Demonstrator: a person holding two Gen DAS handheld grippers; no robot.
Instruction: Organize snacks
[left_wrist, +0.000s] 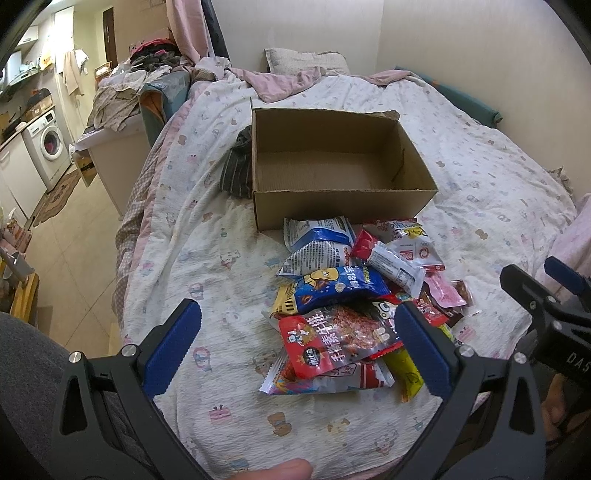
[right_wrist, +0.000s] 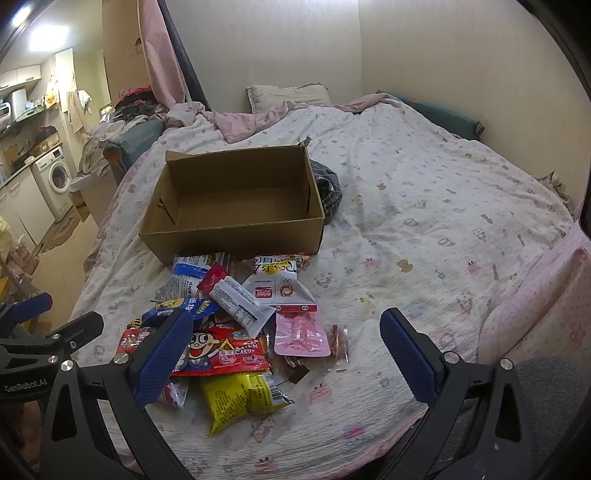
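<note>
An empty open cardboard box (left_wrist: 332, 206) (right_wrist: 236, 236) sits on the bed. A pile of snack packets lies in front of it: a red packet (left_wrist: 336, 339), a blue packet (left_wrist: 336, 284), a white bar (left_wrist: 395, 266) (right_wrist: 240, 304), a yellow packet (right_wrist: 236, 400), a red candy bag (right_wrist: 225, 354) and a pink packet (right_wrist: 301, 334). My left gripper (left_wrist: 297, 334) is open and empty, held above the near side of the pile. My right gripper (right_wrist: 286, 339) is open and empty, also above the pile; it shows at the right edge of the left wrist view (left_wrist: 546, 291).
The patterned bedspread (right_wrist: 424, 229) covers the bed. A dark striped cloth (left_wrist: 238, 166) lies beside the box. A pillow (left_wrist: 306, 59) is at the head. The bed's left edge drops to the floor, with a washing machine (left_wrist: 46, 146) beyond.
</note>
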